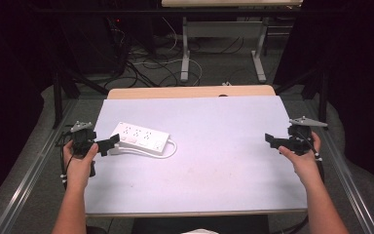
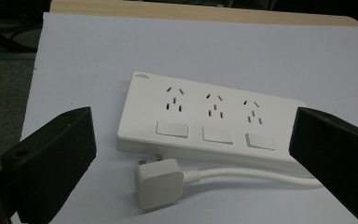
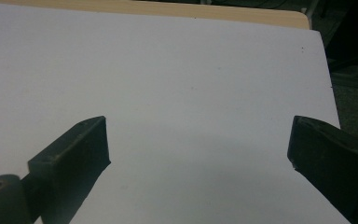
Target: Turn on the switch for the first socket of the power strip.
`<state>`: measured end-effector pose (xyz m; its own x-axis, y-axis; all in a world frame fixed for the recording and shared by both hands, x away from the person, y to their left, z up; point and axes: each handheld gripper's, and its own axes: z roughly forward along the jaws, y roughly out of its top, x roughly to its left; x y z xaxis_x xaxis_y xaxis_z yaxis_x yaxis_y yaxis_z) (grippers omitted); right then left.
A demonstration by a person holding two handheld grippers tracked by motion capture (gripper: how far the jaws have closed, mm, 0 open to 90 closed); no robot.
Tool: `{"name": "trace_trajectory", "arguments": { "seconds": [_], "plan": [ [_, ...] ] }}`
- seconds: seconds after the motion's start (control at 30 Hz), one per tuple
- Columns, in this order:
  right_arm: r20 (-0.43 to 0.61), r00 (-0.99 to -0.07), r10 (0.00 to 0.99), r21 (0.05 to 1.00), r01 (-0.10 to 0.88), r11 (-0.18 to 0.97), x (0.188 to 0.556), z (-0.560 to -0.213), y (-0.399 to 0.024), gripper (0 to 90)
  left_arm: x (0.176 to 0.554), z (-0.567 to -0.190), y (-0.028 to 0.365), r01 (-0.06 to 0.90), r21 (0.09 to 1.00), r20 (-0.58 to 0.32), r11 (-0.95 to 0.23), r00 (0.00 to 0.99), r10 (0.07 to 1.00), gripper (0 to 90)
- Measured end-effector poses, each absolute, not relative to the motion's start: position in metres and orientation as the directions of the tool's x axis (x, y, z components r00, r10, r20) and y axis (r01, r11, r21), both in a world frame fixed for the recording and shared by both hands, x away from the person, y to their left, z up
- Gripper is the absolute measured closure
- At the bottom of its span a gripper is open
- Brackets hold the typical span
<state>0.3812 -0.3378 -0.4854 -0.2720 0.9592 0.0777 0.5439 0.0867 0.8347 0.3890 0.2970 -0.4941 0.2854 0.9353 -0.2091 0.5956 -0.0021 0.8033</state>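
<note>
— Tongs on the left are spread wide with nothing between the jaws, hovering just at the near-left end of the white power strip. Do you see the same?

— Yes. From the left gripper view the strip lies straight ahead of the jaws, with its plug closest, resting on the counter just in front of the strip's near edge.

— And the right tongs?

— Open too, empty, held over bare counter near the right edge, well apart from the strip.

— So the left hand is plainly nearer. How does the strip lie?

— Its long axis runs roughly left to right across the counter, slightly slanted, sockets and switches facing up. The cable runs from the plug along the near side toward the strip's far end.

— Then the coming move likely turns on the plug: it sits between the left tongs and the strip body, prongs pointing toward the strip.

— I judge so; a short forward reach with the left would meet the plug first
</note>
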Motion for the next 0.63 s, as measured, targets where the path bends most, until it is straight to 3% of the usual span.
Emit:
{"name": "trace_trajectory", "arguments": {
  "seconds": [0.63],
  "plan": [
    [0.077, -0.269, 0.96, 0.834, 0.545, 0.085, 0.3814, -0.4864, -0.3383, 4.8, 0.3907, -0.497, 0.2973, 0.604, 0.797, -0.208, 0.0, 0.276, 0.938, 0.3]
  ]
}}
